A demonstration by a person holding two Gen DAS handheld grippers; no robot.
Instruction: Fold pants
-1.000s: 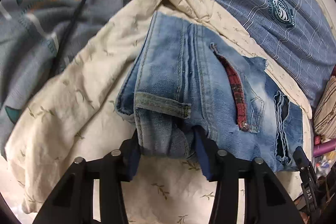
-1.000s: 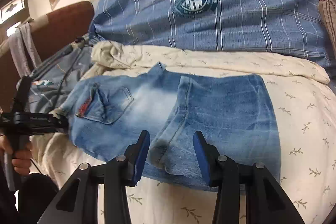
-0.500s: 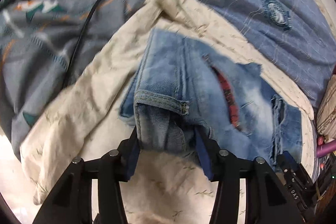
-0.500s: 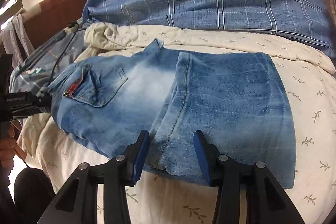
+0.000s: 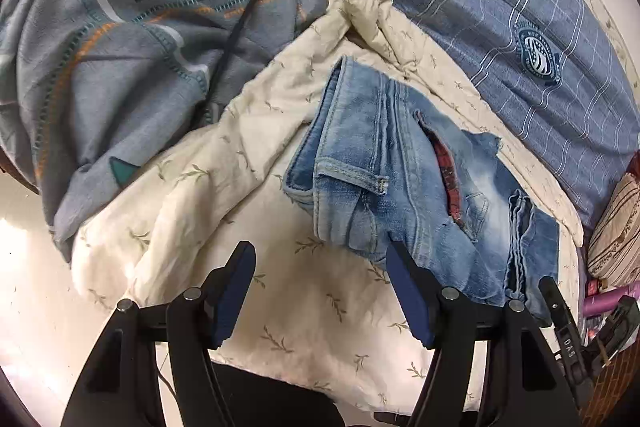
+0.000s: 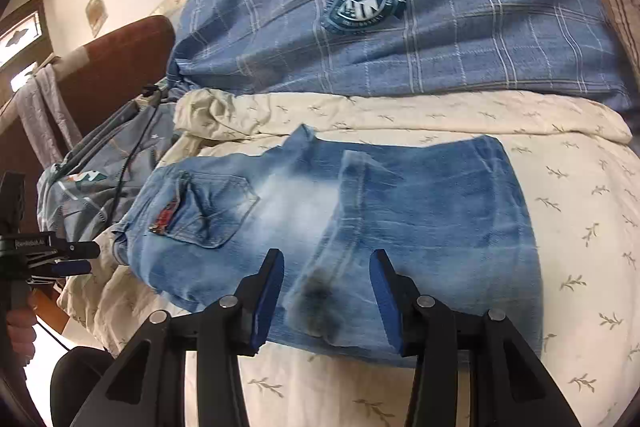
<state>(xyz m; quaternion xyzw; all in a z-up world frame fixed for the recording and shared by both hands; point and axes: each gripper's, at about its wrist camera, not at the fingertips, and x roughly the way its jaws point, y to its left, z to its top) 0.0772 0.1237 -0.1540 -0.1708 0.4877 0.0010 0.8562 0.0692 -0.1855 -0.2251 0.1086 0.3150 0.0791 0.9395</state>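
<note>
I had the pants [image 6: 400, 219], a pair of faded blue jeans, lying folded on the cream leaf-print sheet [image 6: 580, 219] of the bed, with the blue checked pillow [image 6: 440, 27] behind them and a grey patterned blanket [image 5: 120, 67] bunched off to the side. In the left wrist view the waistband end faced me, a belt loop and the red-lined pocket opening showing. My left gripper [image 5: 320, 291] hung just short of that end; its jaws were opening, and nothing lay between the blue pads but bare sheet, the nearest denim edge sitting just beyond the fingertips. My right gripper [image 6: 326, 297] was at the near edge of the folded legs. Its jaws stood partly apart, astride a rumpled, dark-smudged bit of hem; the denim lay between the pads, but I could not tell whether they were pressing on it. A black cable [image 5: 248, 7] ran across the blanket.
</note>
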